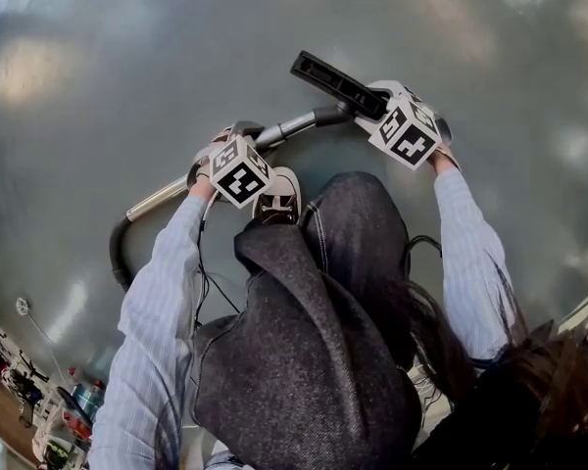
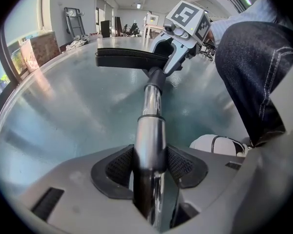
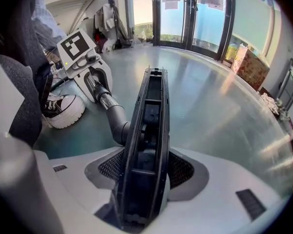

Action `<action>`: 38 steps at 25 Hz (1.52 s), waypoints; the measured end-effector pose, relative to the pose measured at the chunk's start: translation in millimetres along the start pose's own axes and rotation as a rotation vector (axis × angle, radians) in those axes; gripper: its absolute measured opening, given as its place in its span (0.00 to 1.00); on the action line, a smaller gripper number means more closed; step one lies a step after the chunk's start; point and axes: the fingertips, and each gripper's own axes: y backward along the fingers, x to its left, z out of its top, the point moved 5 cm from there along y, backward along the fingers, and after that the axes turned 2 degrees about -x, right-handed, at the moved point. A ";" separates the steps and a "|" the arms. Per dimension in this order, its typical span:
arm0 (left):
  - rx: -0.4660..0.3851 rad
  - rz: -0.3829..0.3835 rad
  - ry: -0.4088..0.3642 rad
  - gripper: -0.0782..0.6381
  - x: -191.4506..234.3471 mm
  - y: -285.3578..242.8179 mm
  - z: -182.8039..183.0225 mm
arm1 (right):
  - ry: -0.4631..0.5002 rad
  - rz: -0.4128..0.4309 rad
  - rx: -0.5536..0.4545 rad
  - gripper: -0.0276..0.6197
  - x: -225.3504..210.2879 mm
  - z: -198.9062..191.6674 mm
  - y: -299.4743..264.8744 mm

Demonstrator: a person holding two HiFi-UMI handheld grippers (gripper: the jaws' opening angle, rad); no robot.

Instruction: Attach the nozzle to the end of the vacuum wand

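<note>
The chrome vacuum wand (image 1: 284,127) runs slantwise over the grey floor, and my left gripper (image 1: 237,150) is shut on its middle. In the left gripper view the wand (image 2: 149,126) stands squeezed between both mesh pads (image 2: 116,167). The black flat nozzle (image 1: 335,83) is at the wand's far end. My right gripper (image 1: 380,104) is shut on it. In the right gripper view the nozzle (image 3: 147,130) stands edge-on between the jaws. Its grey neck (image 3: 118,123) meets the wand's tip (image 3: 100,95), in line with it.
A white sneaker (image 1: 277,197) and a knee in dark denim (image 1: 358,228) lie just below the wand. The black hose (image 1: 119,254) curves off the wand's near end at left. Cardboard boxes (image 3: 251,62) stand by the glass doors far off.
</note>
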 end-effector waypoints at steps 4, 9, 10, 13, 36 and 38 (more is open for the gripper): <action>0.002 -0.031 -0.006 0.38 5.3 2.5 3.4 | 0.069 -0.006 -0.013 0.42 -7.4 10.5 0.6; 0.013 -0.054 -0.032 0.38 13.3 6.8 1.0 | 0.226 -0.003 0.004 0.42 -15.7 34.1 -4.6; 0.017 -0.053 -0.043 0.38 13.0 7.5 2.4 | 0.257 0.001 0.011 0.42 -17.0 36.4 -4.5; 0.023 -0.047 -0.059 0.38 12.5 9.1 7.0 | 0.283 0.012 0.014 0.42 -19.5 38.4 -2.5; 0.078 -0.060 -0.113 0.38 16.4 -3.0 2.8 | 0.205 0.032 0.024 0.42 -17.4 33.9 -15.1; 0.091 -0.058 -0.124 0.38 16.2 -4.9 2.8 | 0.189 0.024 0.039 0.42 -17.3 32.6 -18.8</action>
